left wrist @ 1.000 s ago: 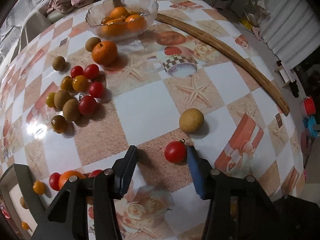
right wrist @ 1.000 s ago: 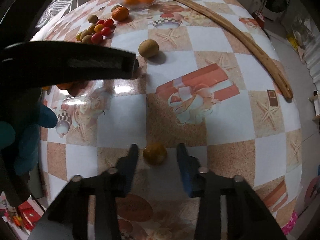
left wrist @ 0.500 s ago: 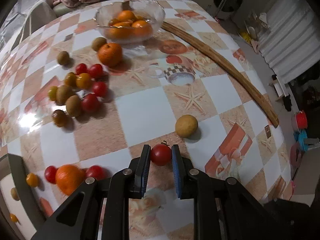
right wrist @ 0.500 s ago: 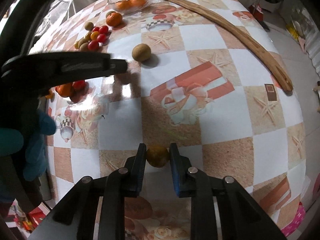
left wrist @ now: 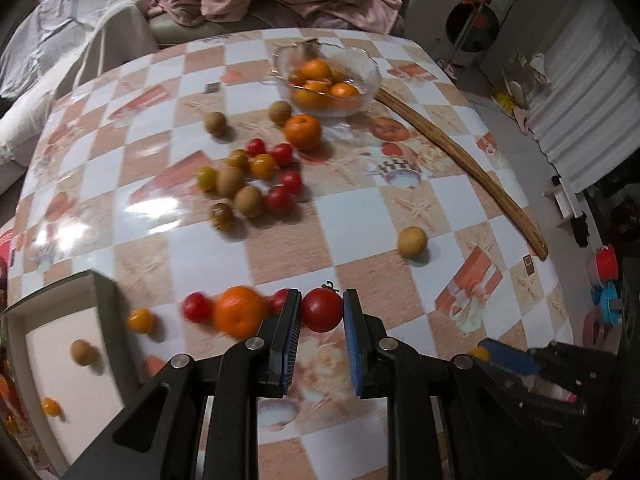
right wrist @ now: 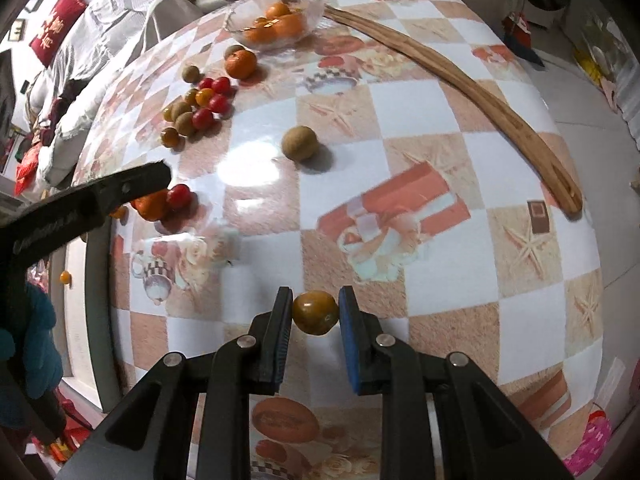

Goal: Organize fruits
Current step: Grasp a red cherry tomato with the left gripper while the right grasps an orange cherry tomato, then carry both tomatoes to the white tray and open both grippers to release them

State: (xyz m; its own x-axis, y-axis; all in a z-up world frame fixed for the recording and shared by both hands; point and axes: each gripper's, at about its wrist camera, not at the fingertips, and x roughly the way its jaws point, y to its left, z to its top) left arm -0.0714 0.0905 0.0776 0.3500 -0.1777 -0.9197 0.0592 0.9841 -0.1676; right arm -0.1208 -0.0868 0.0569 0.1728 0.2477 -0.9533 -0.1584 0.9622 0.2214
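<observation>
Left gripper point(left wrist: 321, 314) jaws clamp a red tomato point(left wrist: 321, 309); right gripper point(right wrist: 315, 312) jaws hold a brownish tomato point(right wrist: 314, 312) — squeeze lightly, lift straight off the table point(right wrist: 420, 128).

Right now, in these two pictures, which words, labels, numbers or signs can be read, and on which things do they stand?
Nothing can be read with certainty.
Red cushion on the sofa: large gold characters, too blurred to read.
Arm of the left tongs in the right view: a raised line of letters, too small and blurred to read.
Tablecloth: only pictures of starfish, gift boxes and teapots, no words.
Fruits and glass bowl: no labels visible.
</observation>
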